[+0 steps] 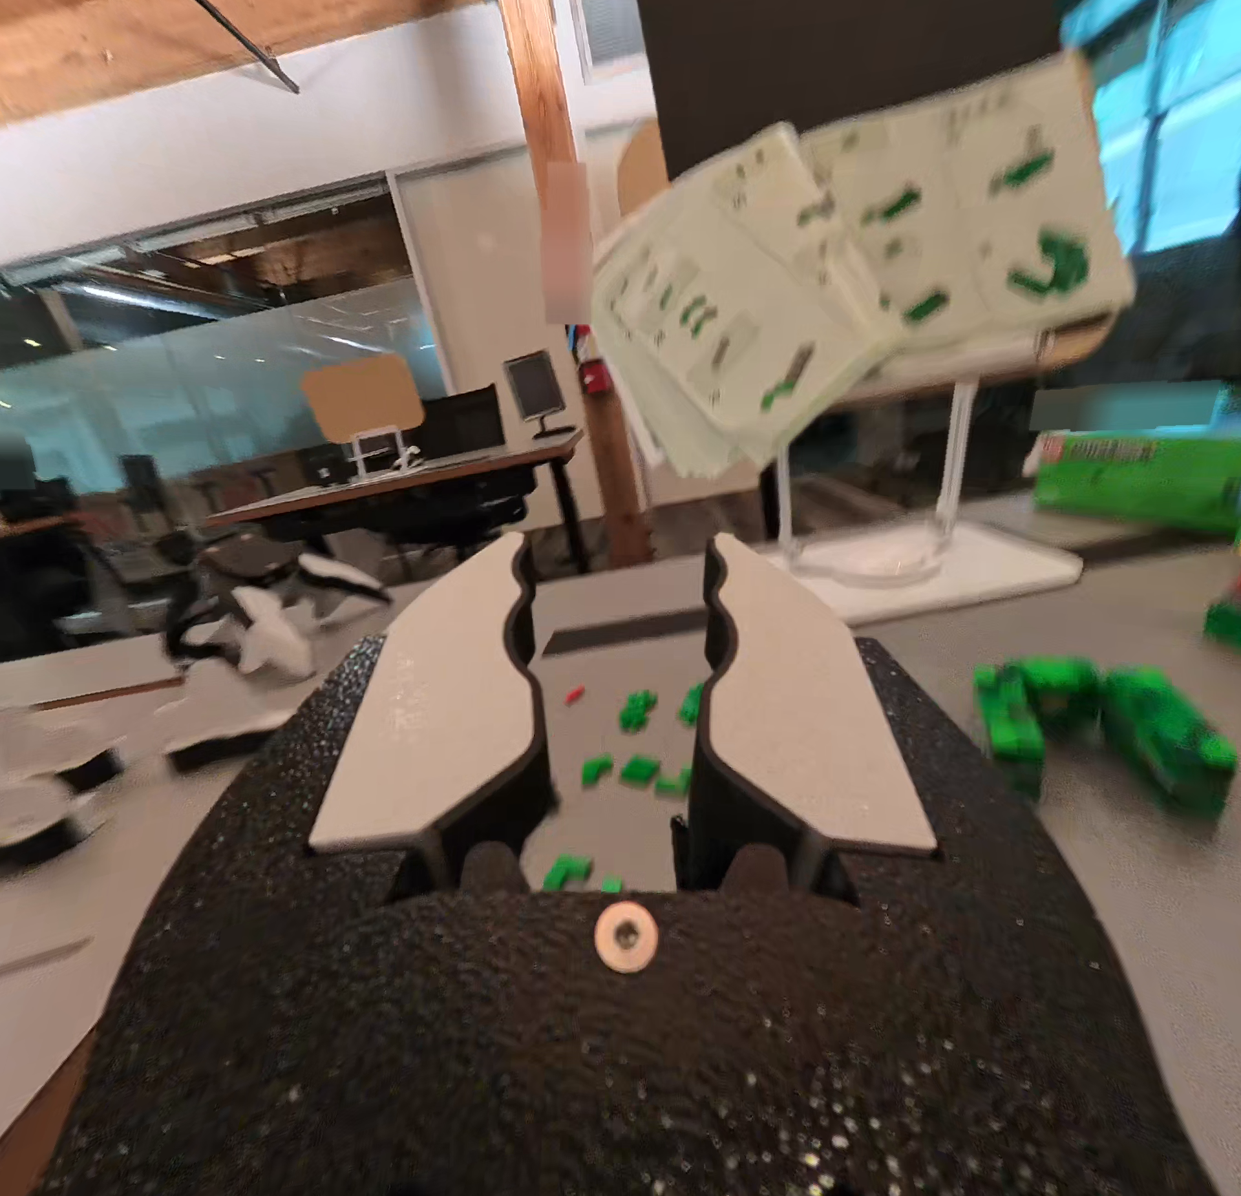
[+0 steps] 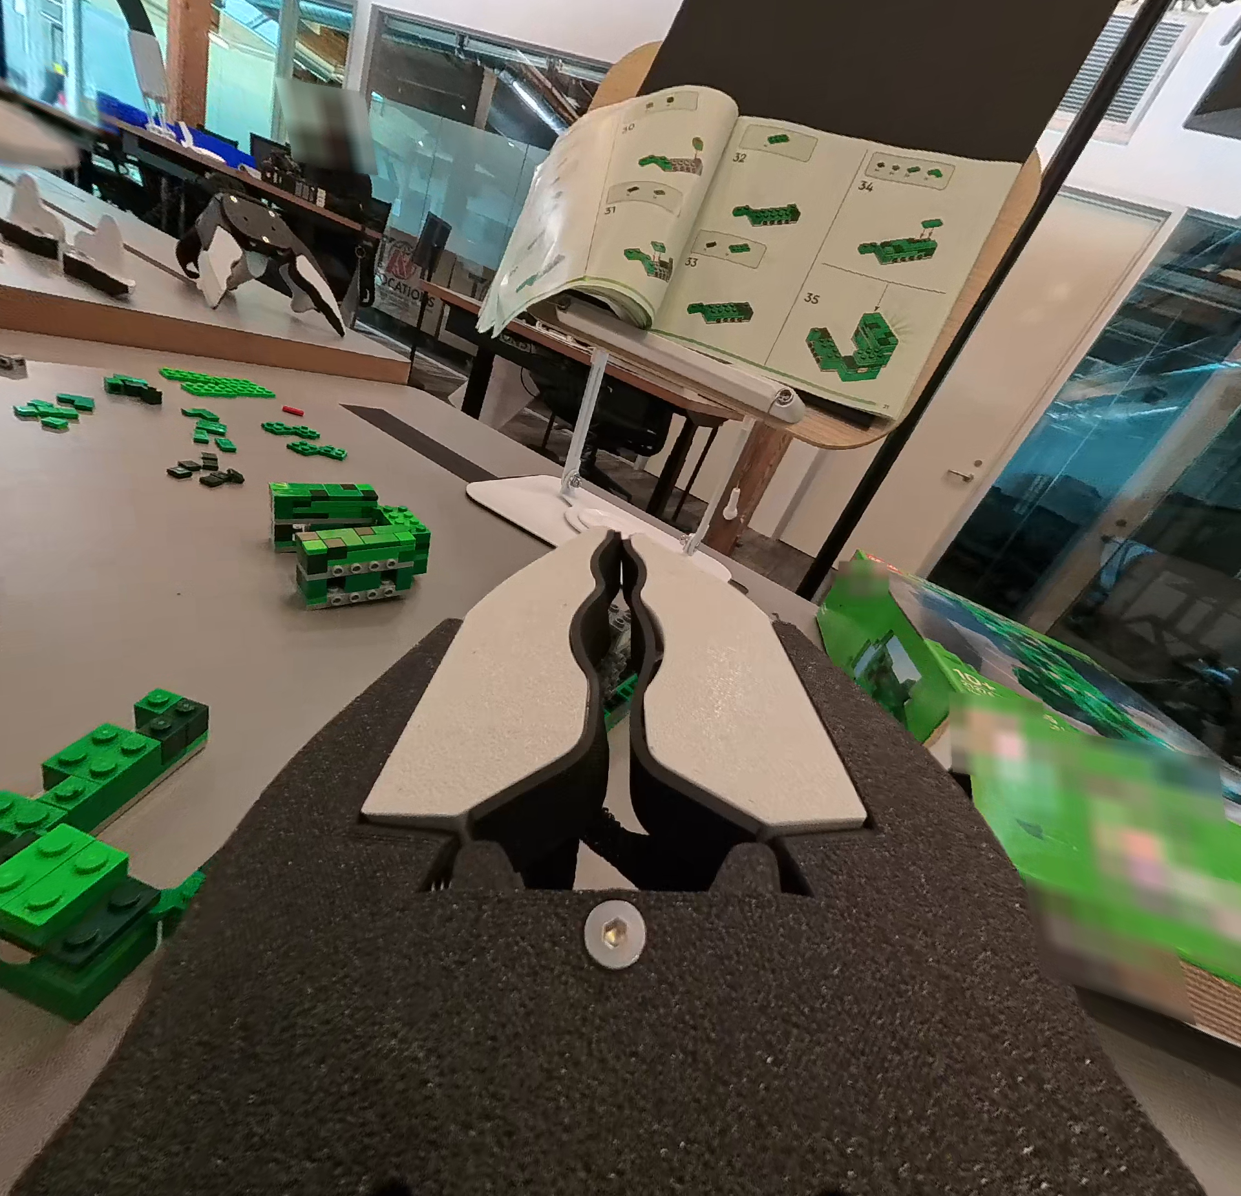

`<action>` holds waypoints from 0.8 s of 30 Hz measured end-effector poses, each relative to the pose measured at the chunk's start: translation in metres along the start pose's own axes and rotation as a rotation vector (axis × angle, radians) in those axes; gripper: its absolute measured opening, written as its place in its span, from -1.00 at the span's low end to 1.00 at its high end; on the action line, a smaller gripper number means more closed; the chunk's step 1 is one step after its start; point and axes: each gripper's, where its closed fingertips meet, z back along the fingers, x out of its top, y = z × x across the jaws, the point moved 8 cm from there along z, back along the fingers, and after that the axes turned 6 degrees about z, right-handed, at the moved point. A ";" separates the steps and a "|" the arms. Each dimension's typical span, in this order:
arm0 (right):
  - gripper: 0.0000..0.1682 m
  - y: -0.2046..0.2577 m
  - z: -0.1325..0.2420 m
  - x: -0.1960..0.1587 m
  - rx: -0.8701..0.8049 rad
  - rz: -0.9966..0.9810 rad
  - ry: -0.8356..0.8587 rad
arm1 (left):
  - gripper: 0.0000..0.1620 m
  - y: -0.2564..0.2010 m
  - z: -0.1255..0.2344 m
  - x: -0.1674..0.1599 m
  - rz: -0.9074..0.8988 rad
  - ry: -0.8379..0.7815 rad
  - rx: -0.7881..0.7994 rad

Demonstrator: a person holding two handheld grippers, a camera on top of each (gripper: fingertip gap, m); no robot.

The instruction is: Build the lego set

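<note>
My left gripper [image 1: 618,553] is open and empty, held above loose green pieces [image 1: 638,747] and a tiny red piece [image 1: 574,694] on the grey table. A built green block assembly [image 1: 1101,727] lies to its right, blurred. My right gripper [image 2: 621,546] is shut, with a small green and grey lego piece [image 2: 621,677] showing between its fingers. In the right wrist view the built assembly [image 2: 349,546] stands ahead to the left. A second green stepped assembly [image 2: 80,828] lies at the near left. Loose green and dark pieces [image 2: 215,425] lie farther back.
An open instruction booklet [image 2: 772,237] sits on a white stand [image 2: 537,492] at the table's back; it also shows blurred in the left wrist view [image 1: 859,277]. A green lego box [image 2: 1007,727] lies at the right. Another gripper [image 2: 262,257] rests on the neighbouring table. My right gripper's tips are some 15 cm from the built assembly [image 2: 349,546]. It is also in sight in the left wrist view [image 1: 1178,729].
</note>
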 end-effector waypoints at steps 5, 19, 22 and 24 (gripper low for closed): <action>-1.00 0.002 0.000 0.000 -0.001 0.023 0.001 | -0.47 -0.016 0.040 -0.010 -0.012 0.138 -0.087; -1.00 -0.001 0.001 -0.001 -0.005 0.031 -0.025 | -0.59 0.008 0.107 -0.003 0.149 0.149 0.057; -1.00 -0.003 0.001 -0.002 -0.010 0.019 -0.015 | -0.64 0.018 0.110 -0.003 0.240 0.113 0.084; -1.00 -0.004 0.002 -0.003 -0.010 0.011 -0.012 | -0.65 0.021 0.109 -0.003 0.256 0.113 0.082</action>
